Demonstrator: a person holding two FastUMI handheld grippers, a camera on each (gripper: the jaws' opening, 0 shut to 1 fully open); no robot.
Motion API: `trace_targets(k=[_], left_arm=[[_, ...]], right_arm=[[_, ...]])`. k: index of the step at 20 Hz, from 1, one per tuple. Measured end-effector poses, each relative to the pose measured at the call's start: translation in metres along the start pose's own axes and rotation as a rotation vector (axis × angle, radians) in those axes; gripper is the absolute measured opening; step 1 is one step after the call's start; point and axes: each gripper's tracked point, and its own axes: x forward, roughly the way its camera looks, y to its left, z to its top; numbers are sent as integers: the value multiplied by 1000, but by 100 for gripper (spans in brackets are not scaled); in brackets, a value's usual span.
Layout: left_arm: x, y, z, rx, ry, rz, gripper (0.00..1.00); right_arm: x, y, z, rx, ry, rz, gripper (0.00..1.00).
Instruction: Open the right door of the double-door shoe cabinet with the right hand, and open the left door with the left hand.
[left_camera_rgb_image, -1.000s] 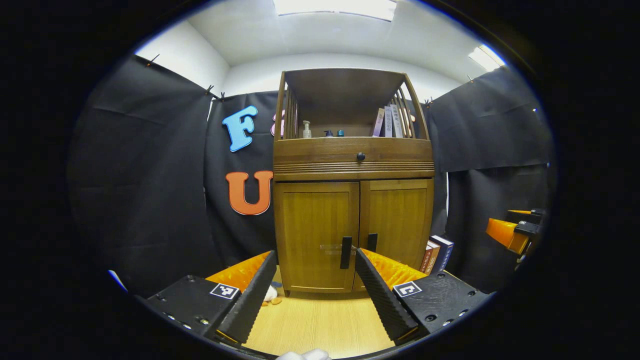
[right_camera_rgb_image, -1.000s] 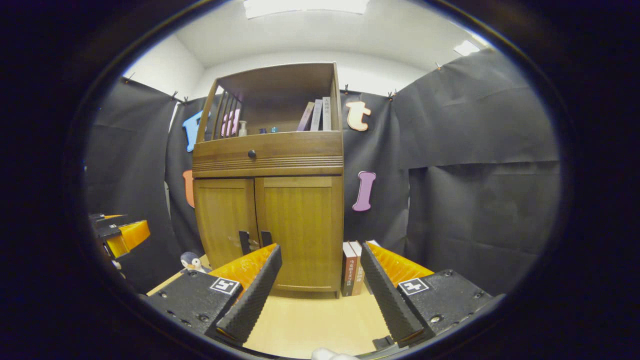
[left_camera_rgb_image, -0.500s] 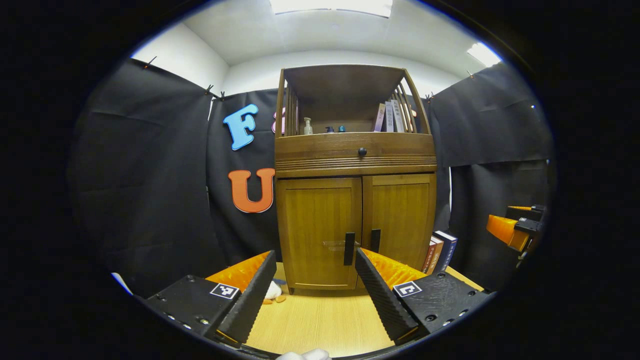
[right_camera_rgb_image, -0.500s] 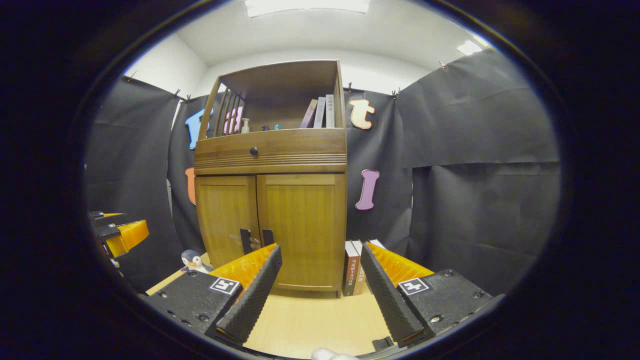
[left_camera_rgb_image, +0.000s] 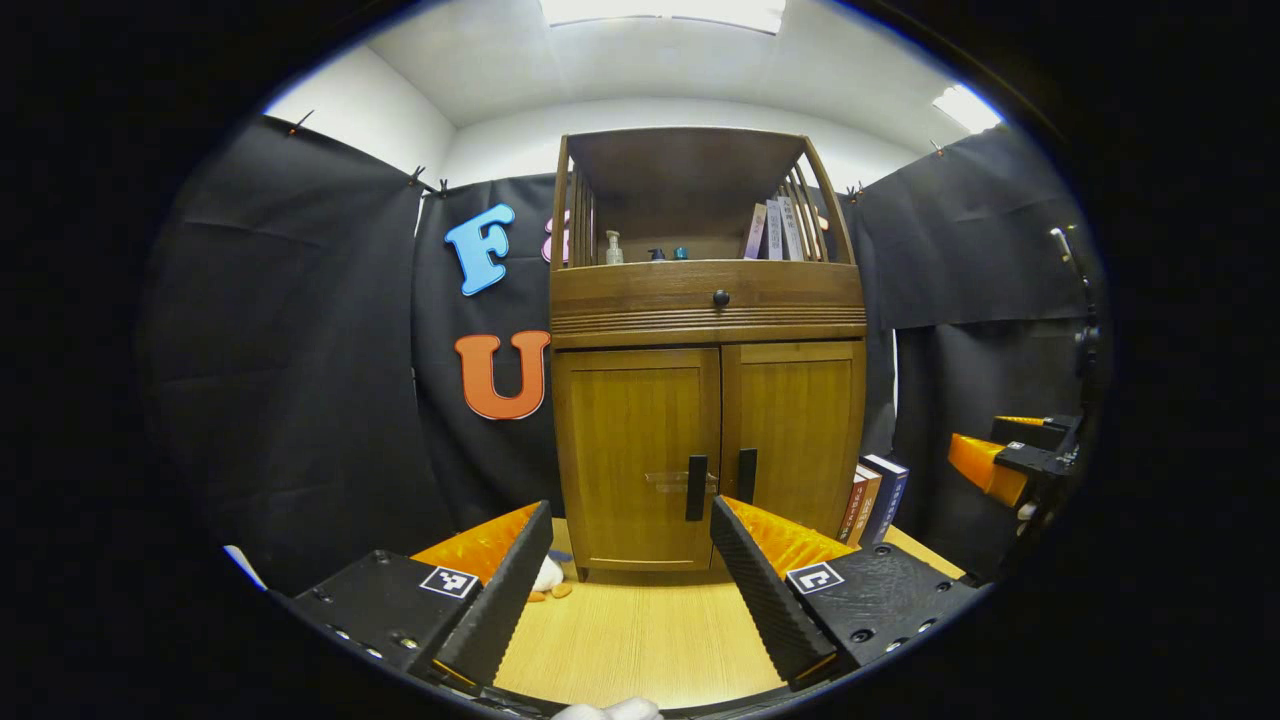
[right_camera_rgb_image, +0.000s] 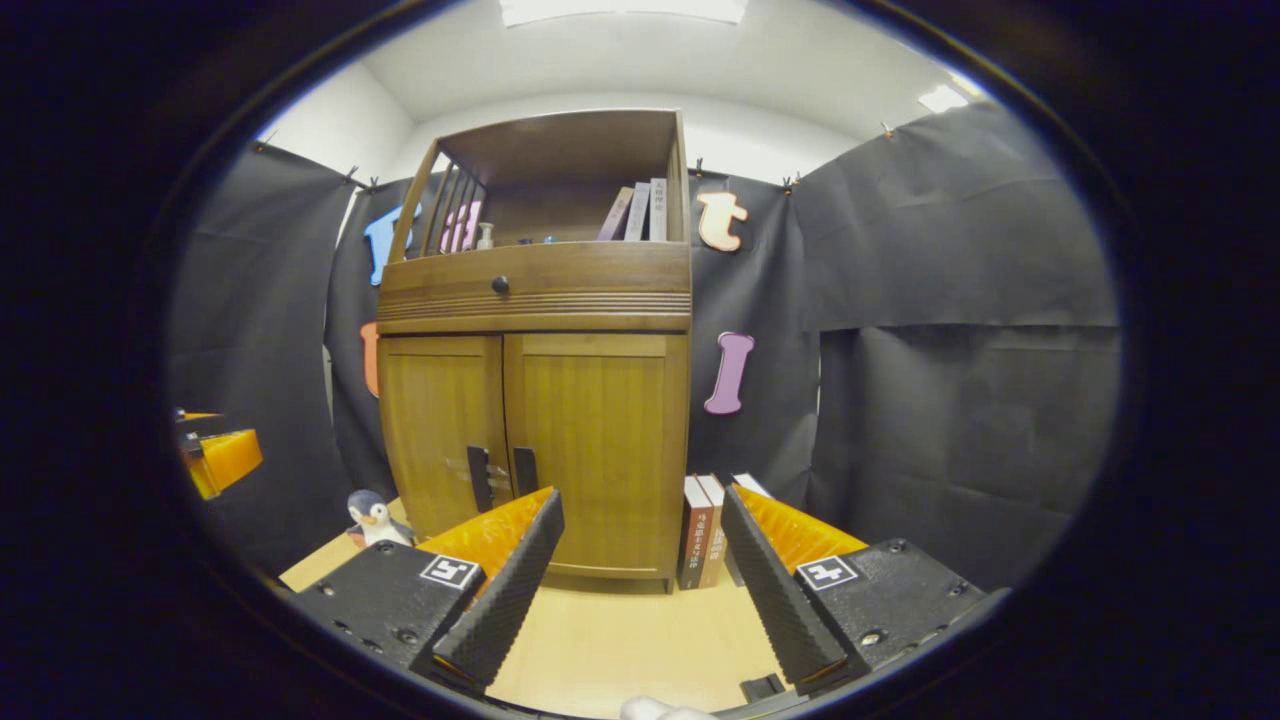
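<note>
Left gripper (left_camera_rgb_image: 630, 580) spread | right gripper (right_camera_rgb_image: 640, 580) spread | shoe cabinet (left_camera_rgb_image: 705, 400) doors closed | penguin toy (left_camera_rgb_image: 548, 575) half hidden

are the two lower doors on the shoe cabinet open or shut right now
Shut. The left door and right door lie flush, meeting at a thin middle seam, handles side by side.

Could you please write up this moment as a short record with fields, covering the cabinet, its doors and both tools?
cabinet: wooden shoe cabinet standing on a light wood floor, against the black cloth wall
left door: left door closed, dark vertical handle
right door: right door closed, dark vertical handle
left tool: left tool open, short of the doors, touching nothing
right tool: right tool open, short of the doors, touching nothing
beside cabinet: upright books on its right, penguin toy on its left
task stage: neither door opened yet
</note>
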Motion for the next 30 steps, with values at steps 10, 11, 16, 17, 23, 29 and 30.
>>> trace_targets(k=[10, 11, 16, 17, 23, 29, 30], left_arm=[[-12, 21, -4, 1, 8, 92, 96], [-12, 22, -5, 3, 13, 106, 96], [-10, 21, -12, -8, 29, 164, 96], [-11, 22, -13, -9, 36, 175, 96], [-10, 23, -17, -2, 54, 236, 96], [-5, 22, -20, -14, 73, 260, 96], [-6, 22, -20, -12, 74, 267, 96]], right_arm=[[123, 65, -19, -5, 16, 82, 100], [138, 74, -23, 6, 29, 94, 100], [198, 109, -48, 24, 75, 141, 100], [210, 114, -53, 22, 84, 143, 100], [270, 151, -84, 1, 129, 170, 100], [311, 166, -110, -10, 164, 170, 94], [316, 167, -114, -8, 172, 168, 86]])
